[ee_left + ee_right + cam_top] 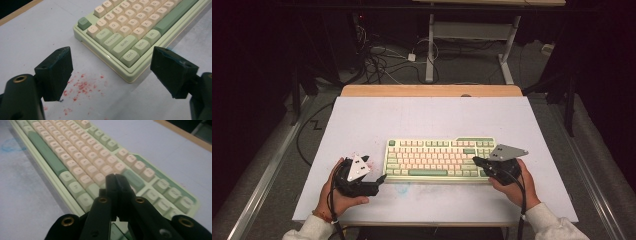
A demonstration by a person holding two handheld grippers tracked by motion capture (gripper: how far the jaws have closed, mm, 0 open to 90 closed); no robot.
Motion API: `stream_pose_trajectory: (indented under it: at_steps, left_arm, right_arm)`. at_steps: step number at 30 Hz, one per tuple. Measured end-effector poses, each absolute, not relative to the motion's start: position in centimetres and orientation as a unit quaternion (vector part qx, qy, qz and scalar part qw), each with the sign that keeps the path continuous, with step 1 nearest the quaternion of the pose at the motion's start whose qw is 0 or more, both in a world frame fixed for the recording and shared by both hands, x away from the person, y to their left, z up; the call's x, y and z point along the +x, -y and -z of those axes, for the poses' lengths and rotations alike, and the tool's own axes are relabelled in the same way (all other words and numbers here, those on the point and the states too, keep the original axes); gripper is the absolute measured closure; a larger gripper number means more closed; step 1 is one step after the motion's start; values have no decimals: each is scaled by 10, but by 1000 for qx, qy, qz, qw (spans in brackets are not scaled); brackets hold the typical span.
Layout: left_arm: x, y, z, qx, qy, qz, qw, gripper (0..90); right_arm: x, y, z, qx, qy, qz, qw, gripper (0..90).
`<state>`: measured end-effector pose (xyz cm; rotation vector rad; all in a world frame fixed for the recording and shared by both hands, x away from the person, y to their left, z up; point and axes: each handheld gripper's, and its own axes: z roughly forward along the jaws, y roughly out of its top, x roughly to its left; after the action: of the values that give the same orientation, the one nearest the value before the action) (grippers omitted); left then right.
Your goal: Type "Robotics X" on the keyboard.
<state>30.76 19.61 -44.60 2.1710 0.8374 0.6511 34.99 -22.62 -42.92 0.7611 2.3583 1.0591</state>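
Right gripper (116,178), jaws closed and empty, over keyboard (439,159) at its 3 o'clock end; left gripper (111,75) open at 9 o'clock.

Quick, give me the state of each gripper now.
Left gripper: open, jaws wide apart, nothing between them, just off the keyboard's corner.
Right gripper: closed, empty, jaws together over the keys.

One keyboard (439,160), one table (362,120), two grippers, left gripper (382,178), right gripper (475,161)
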Motion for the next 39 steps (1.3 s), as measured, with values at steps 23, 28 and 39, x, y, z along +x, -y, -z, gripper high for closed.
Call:
stream_pose_trajectory:
  at_steps: [23,28,39]
  left_arm:
    - [326,-176,427,837,-314,-243,377,217]
    - [330,-172,423,833,-311,-244,388,384]
    - [342,-162,415,845,-288,-223,391,848]
  right_arm:
    - [363,212,454,278,-874,-337,211,900]
    - [363,213,455,280,-873,-340,209,900]
    - [362,213,456,280,-872,-341,213,900]
